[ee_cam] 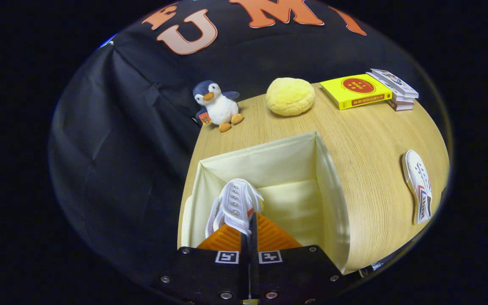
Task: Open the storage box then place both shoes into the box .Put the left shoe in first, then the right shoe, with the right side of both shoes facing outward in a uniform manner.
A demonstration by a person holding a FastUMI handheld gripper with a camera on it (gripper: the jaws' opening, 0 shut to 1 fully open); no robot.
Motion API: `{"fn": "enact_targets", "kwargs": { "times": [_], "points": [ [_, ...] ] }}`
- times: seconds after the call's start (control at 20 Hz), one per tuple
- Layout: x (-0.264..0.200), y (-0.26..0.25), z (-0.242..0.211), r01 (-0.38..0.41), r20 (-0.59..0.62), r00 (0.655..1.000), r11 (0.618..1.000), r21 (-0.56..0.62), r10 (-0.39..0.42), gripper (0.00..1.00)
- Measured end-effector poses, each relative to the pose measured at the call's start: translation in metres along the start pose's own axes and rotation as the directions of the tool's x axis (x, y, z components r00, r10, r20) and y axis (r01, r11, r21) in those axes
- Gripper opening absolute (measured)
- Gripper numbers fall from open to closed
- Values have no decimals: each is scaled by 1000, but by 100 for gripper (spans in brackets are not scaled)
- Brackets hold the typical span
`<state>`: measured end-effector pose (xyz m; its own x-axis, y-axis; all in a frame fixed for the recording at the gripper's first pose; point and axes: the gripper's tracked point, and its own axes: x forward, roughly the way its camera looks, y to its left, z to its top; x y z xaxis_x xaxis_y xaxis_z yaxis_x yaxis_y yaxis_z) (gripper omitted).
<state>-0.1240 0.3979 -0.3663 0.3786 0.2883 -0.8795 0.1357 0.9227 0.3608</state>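
Open box (269, 161), fingers (250, 228) pinching shoe (235, 205)

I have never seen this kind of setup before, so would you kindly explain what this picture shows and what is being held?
A person carries a handheld two-finger gripper with a fisheye camera mounted on it, so you are looking forward along its fingers. The fingers are closed on a white shoe, held over an open cream storage box on a wooden table. The second white shoe lies on the table beside the box. Beyond the box sit a plush penguin, a yellow round cushion and a stack of books.
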Motion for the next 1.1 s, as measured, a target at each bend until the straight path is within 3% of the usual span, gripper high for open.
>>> {"fn": "enact_targets", "kwargs": {
  "times": [0.15,0.3,0.4,0.5,0.75,1.1],
  "points": [
    [15,-2,-9,34,-27,999,998,61,-32,3],
    [21,6,-26,1,-99,995,995,95,9,3],
    [20,18,-41,-64,-170,982,992,112,82,7],
    [18,21,-54,-99,-229,966,990,96,119,17],
    [-23,33,-25,-280,-180,937,953,119,298,37],
    [-85,-20,20,-358,-51,933,934,-16,357,69]
  ]
}}
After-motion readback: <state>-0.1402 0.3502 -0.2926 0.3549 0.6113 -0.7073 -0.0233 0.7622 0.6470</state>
